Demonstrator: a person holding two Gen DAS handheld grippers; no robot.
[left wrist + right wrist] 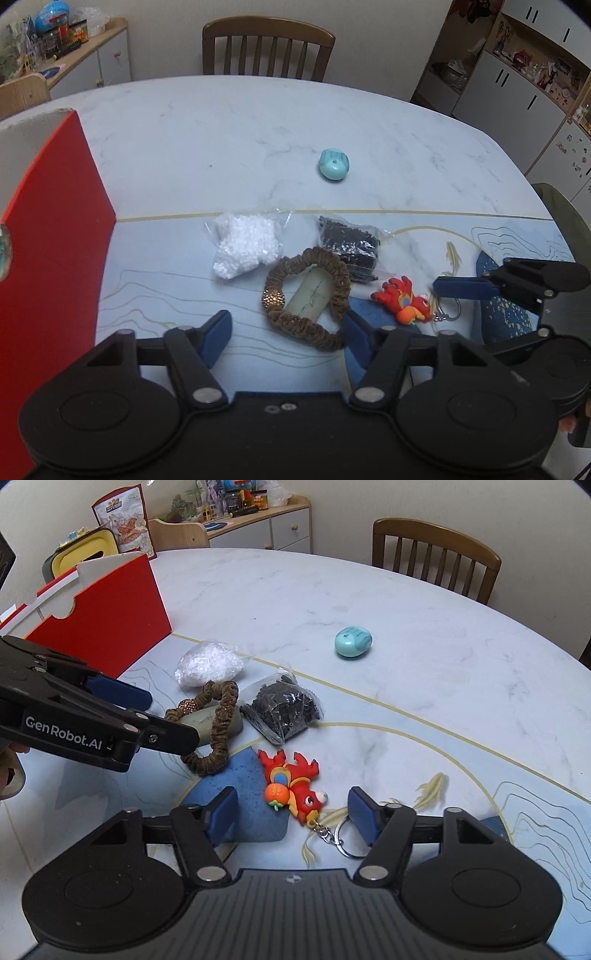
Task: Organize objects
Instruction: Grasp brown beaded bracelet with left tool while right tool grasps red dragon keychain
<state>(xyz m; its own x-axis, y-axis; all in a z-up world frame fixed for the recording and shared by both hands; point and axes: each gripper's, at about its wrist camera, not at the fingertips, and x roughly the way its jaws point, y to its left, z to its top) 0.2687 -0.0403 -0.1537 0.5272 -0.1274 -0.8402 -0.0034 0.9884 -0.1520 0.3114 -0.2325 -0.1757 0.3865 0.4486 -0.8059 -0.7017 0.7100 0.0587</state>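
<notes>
- box (110, 627): red, white rim
- table (221, 140): pale marble, gold lines
- keychain (295, 786): red-orange
- scrunchie (308, 299): brown, at 11 o'clock from it
- egg (353, 642): teal

We were in a home dining room: a marble-look table (221, 122), wooden chairs (267, 46) against the wall, a sideboard (266, 524) crowded with toys and jars, and white cupboards (517, 85) holding figurines.
</notes>
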